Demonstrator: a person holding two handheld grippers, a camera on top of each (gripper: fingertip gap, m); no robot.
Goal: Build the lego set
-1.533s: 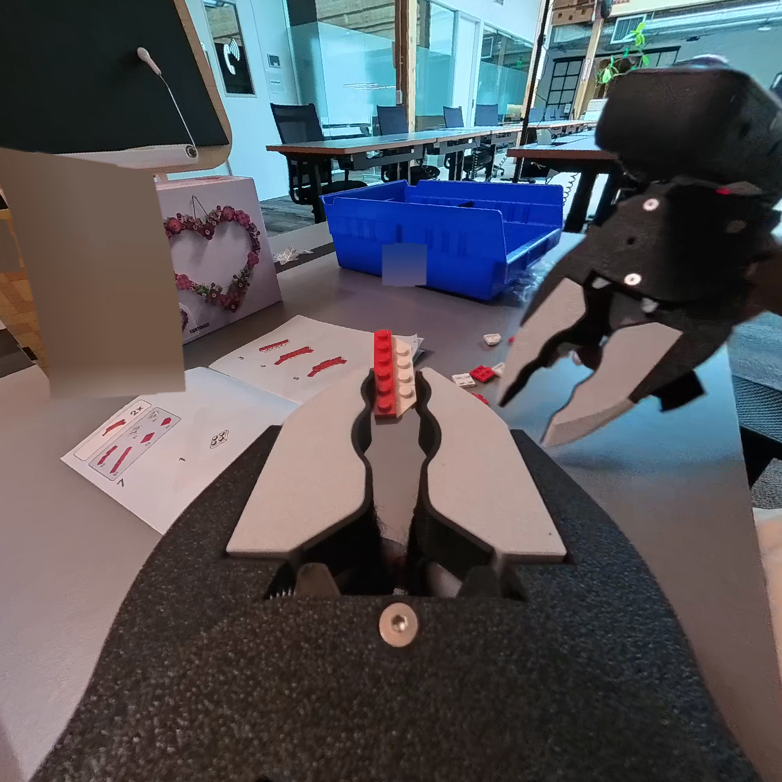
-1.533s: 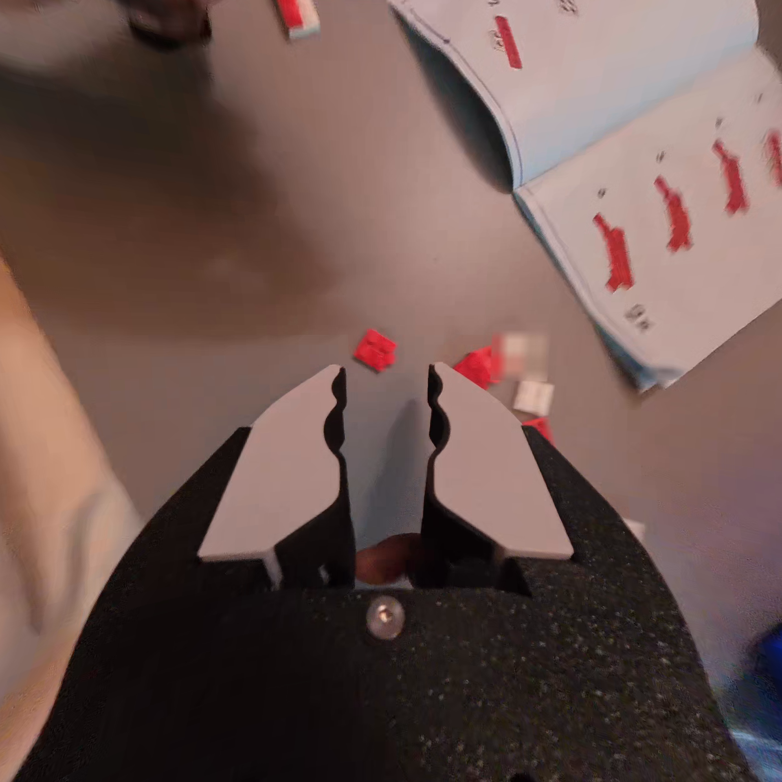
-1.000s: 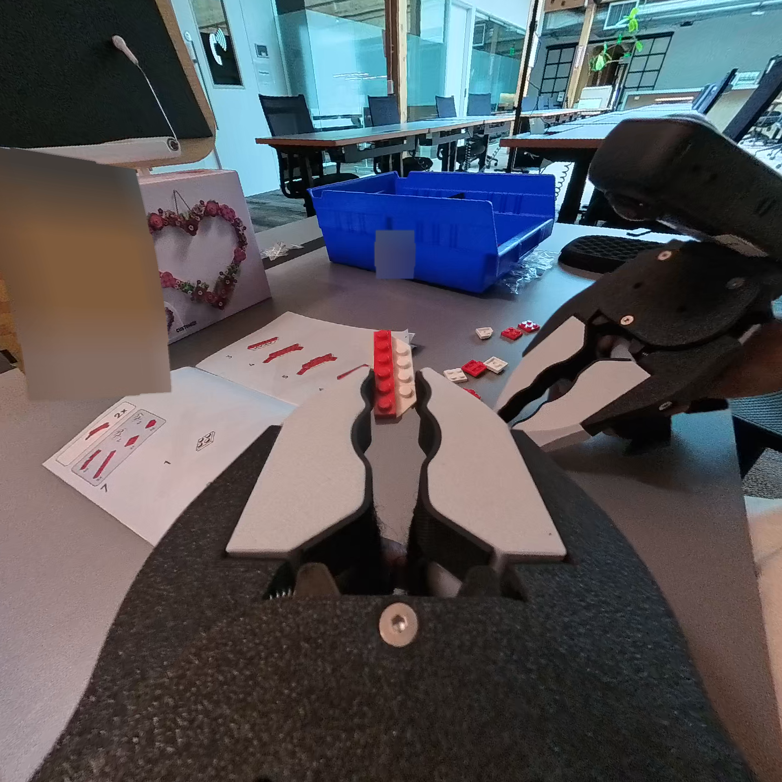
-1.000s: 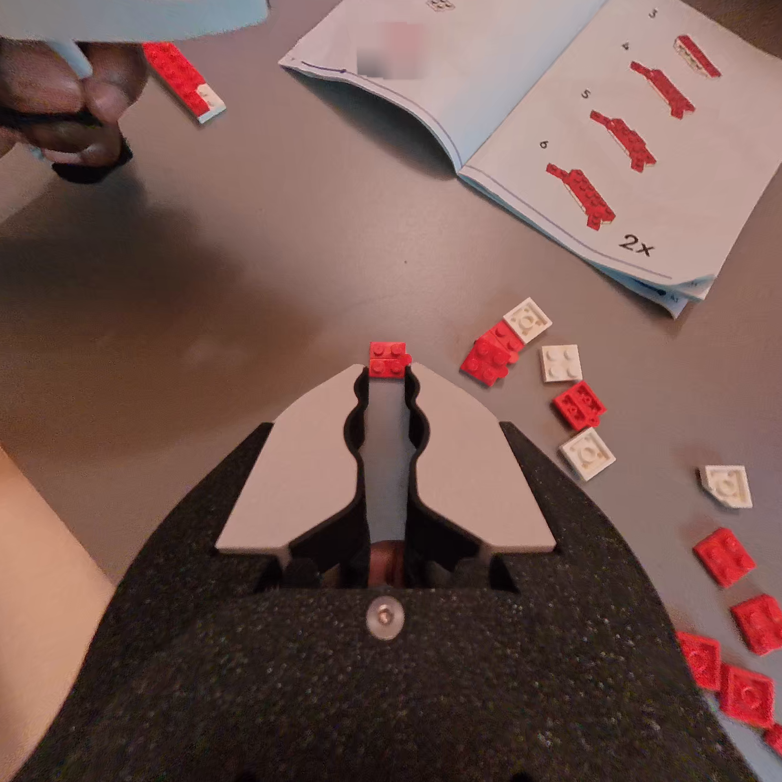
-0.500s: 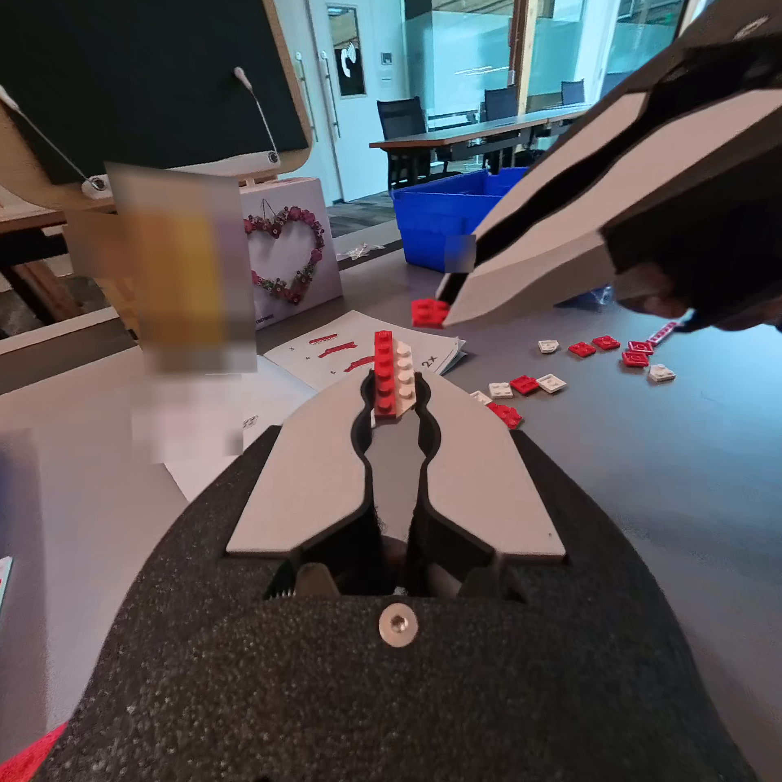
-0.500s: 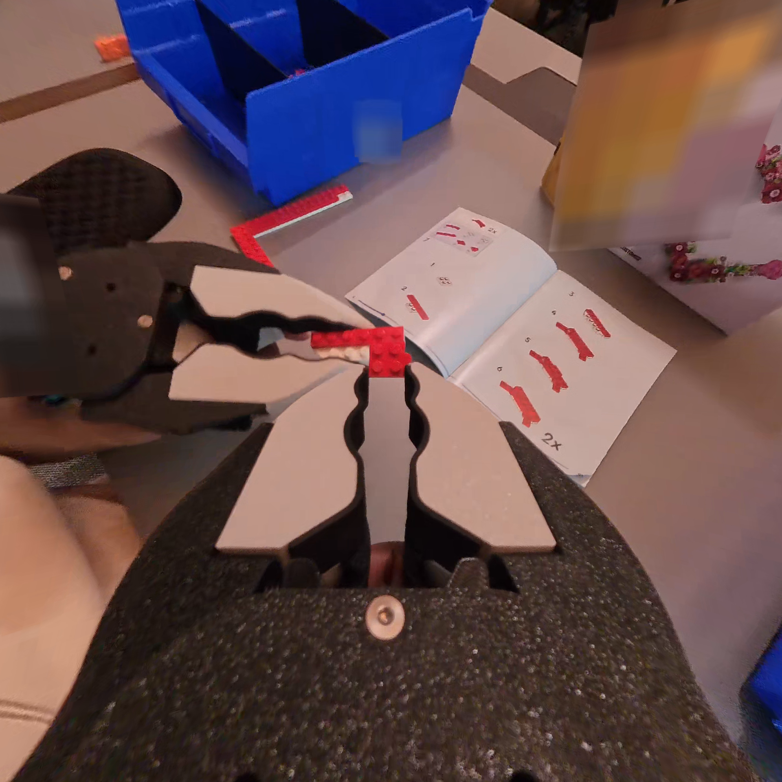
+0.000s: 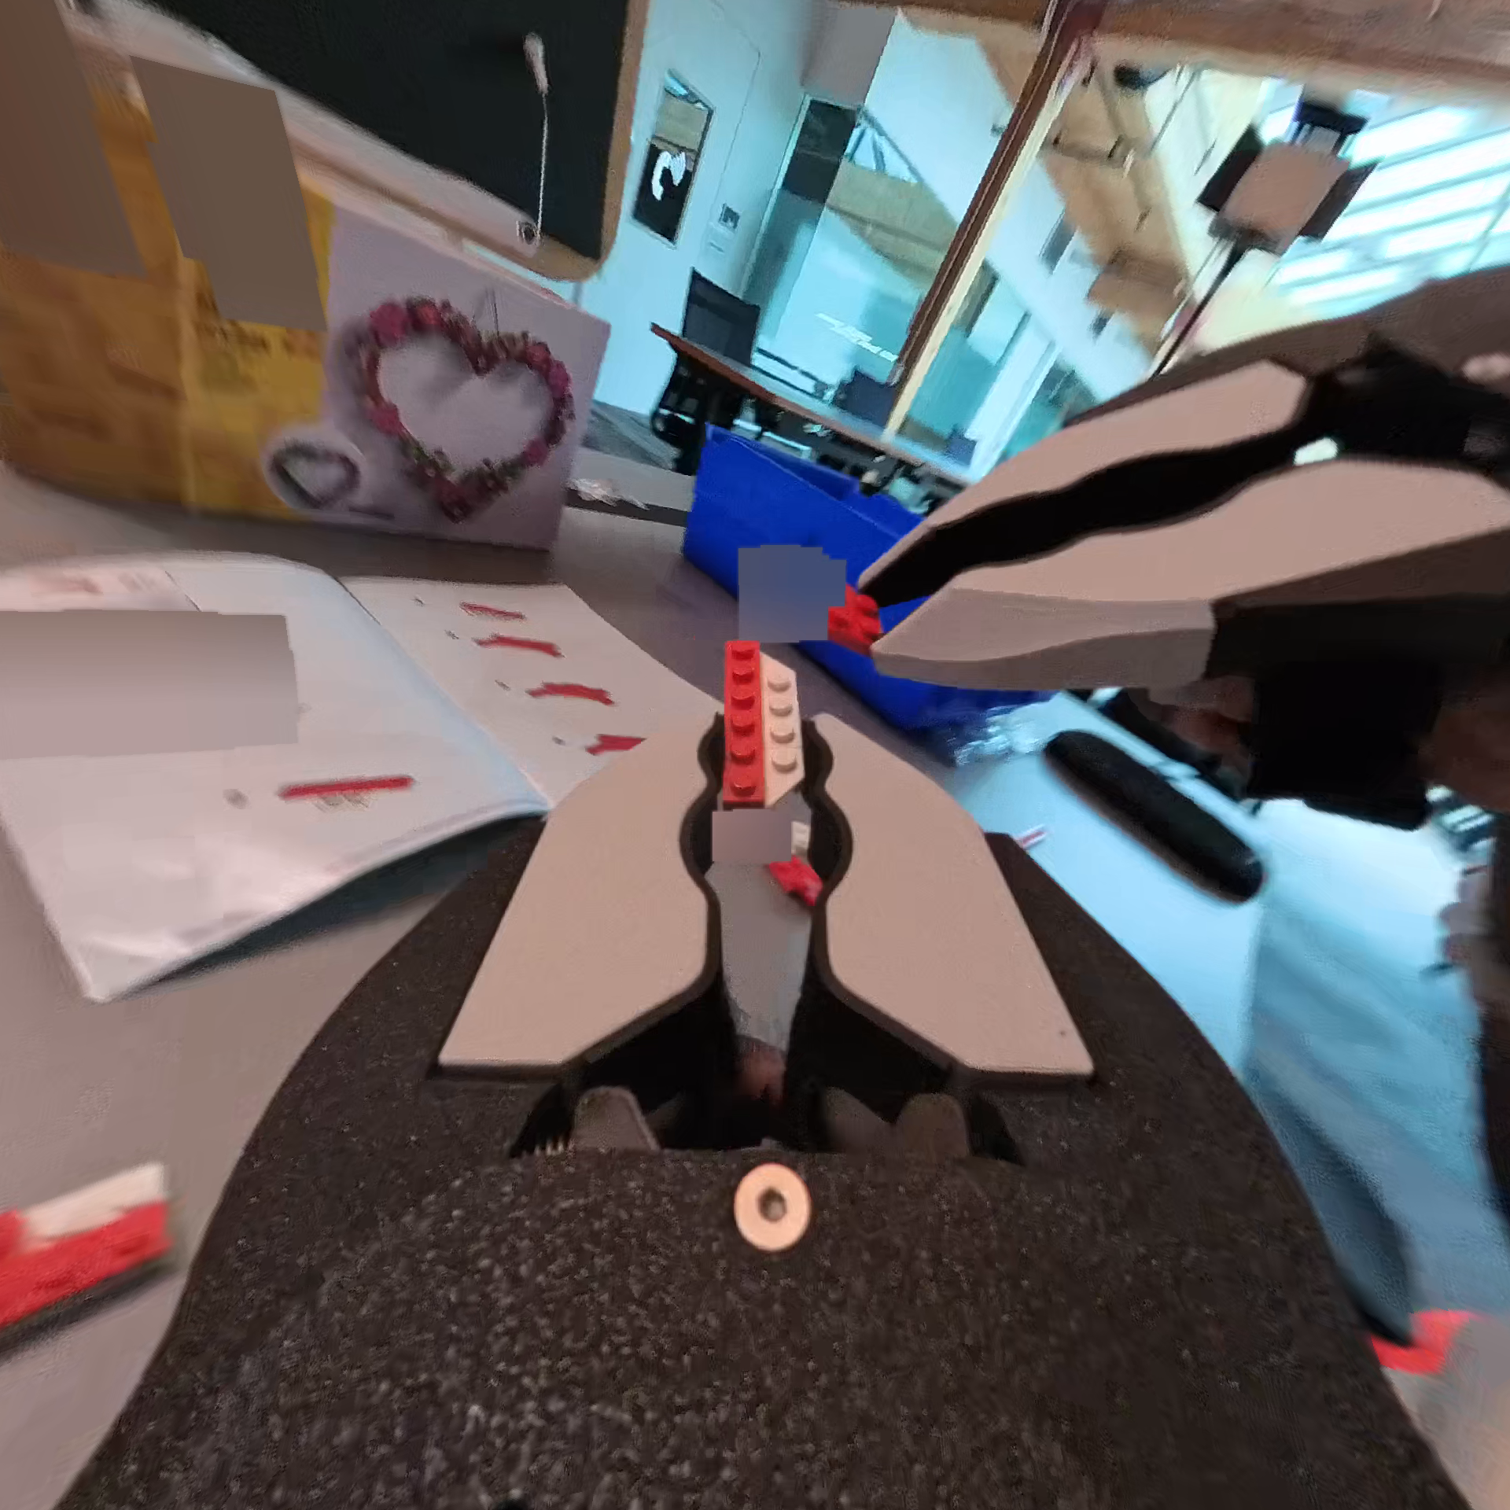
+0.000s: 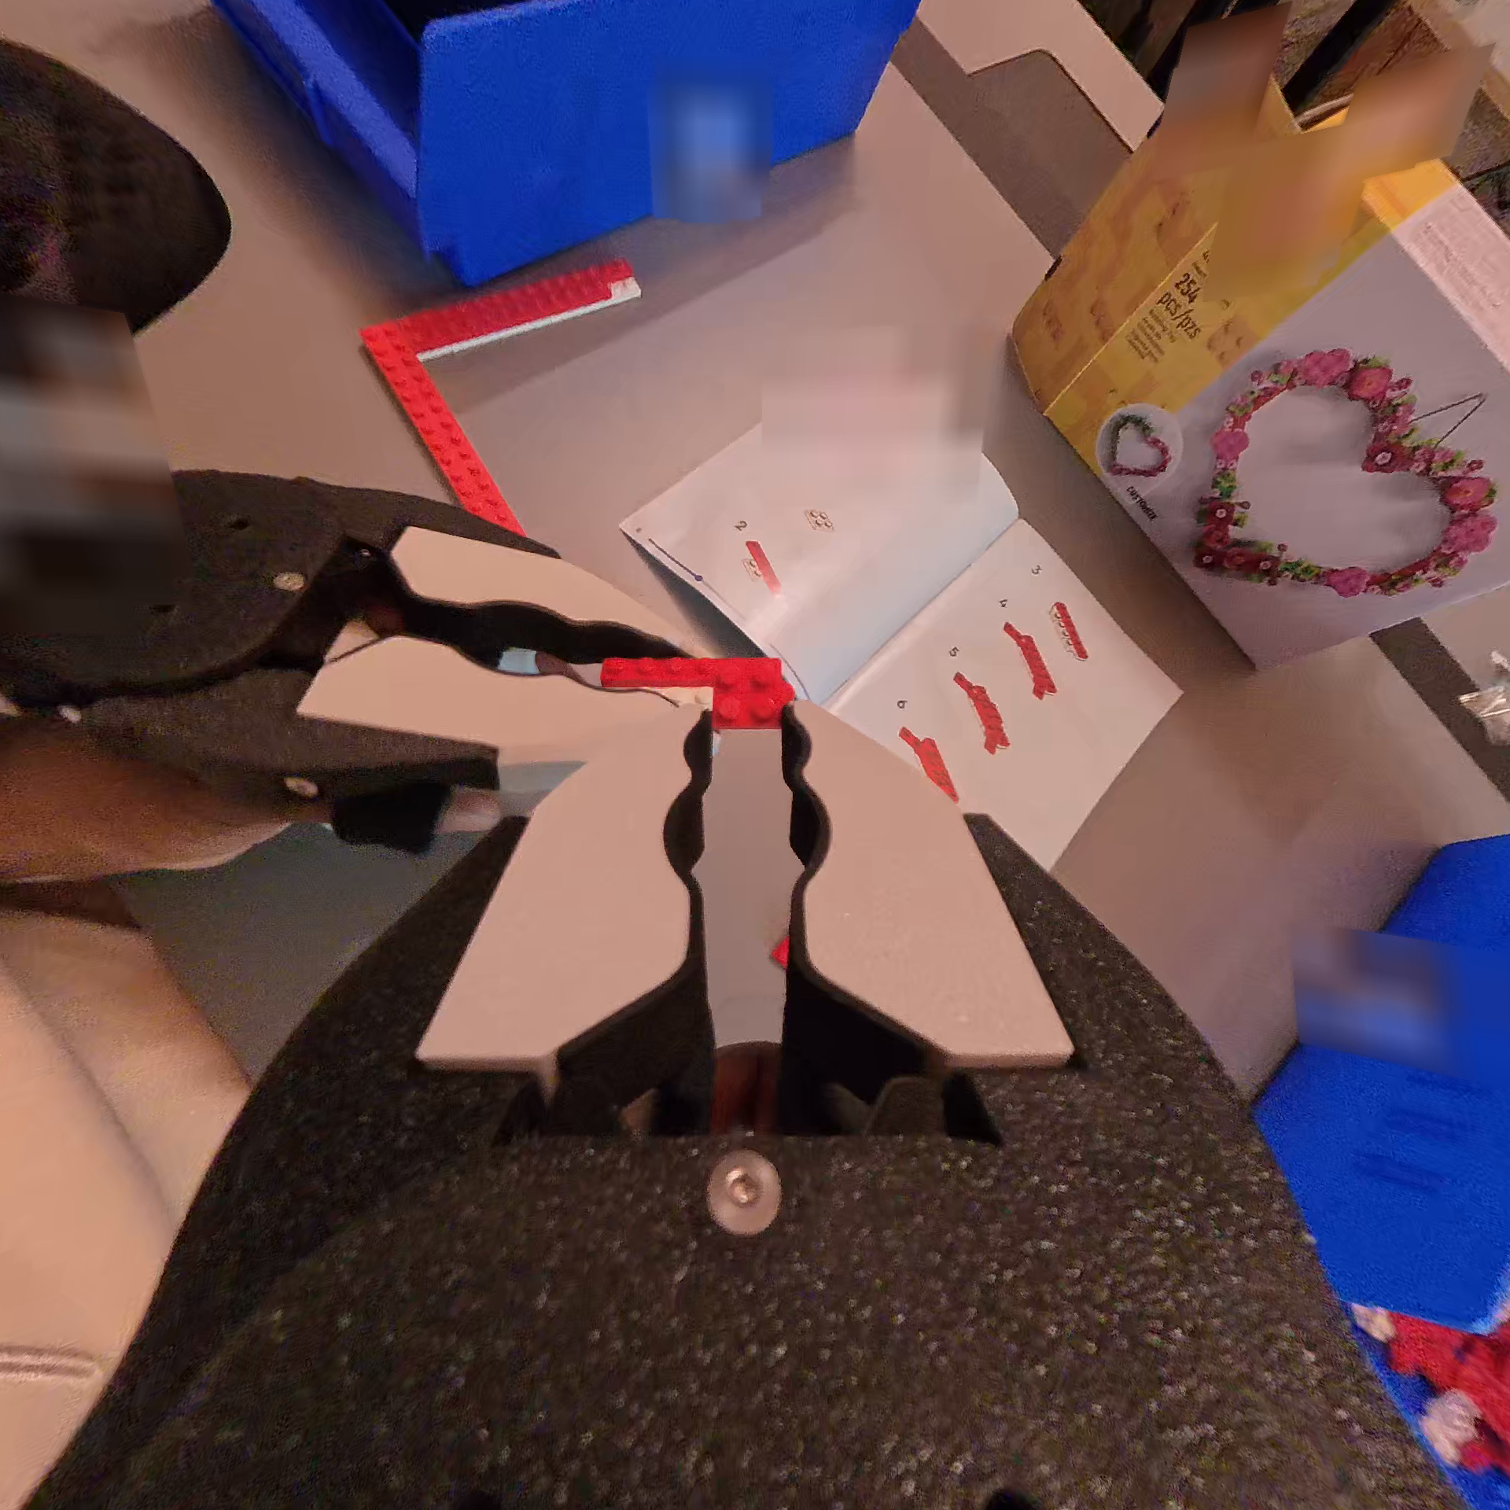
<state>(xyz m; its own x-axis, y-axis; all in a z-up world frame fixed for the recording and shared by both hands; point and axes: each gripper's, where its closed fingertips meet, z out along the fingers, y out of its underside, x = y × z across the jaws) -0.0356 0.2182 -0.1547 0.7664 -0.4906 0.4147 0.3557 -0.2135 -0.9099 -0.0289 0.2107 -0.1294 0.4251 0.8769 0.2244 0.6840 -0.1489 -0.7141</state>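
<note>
My left gripper [image 7: 764,735] is shut on a strip of red and white plates [image 7: 760,727], held above the table with its studs toward the camera. My right gripper [image 8: 745,715] is shut on a small red plate [image 8: 748,694]. In the right wrist view this plate lies at the far end of the strip [image 8: 654,672], which sticks out of the left gripper [image 8: 694,678]. In the left wrist view the right gripper [image 7: 870,621] comes in from the right, and its red plate [image 7: 854,617] is just right of and beyond the strip's far end.
An open instruction booklet [image 8: 858,572] lies on the grey table. A blue bin [image 8: 572,122] stands behind it, with an L-shaped red frame [image 8: 433,392] in front. The set's box [image 8: 1307,490] is at the right, another blue bin [image 8: 1405,1103] nearer. A loose red plate [image 7: 792,878] lies below.
My right gripper closed on a small red plate on the table, lifted it and carried it to the far end of the strip. My left gripper kept its hold and tilted.
</note>
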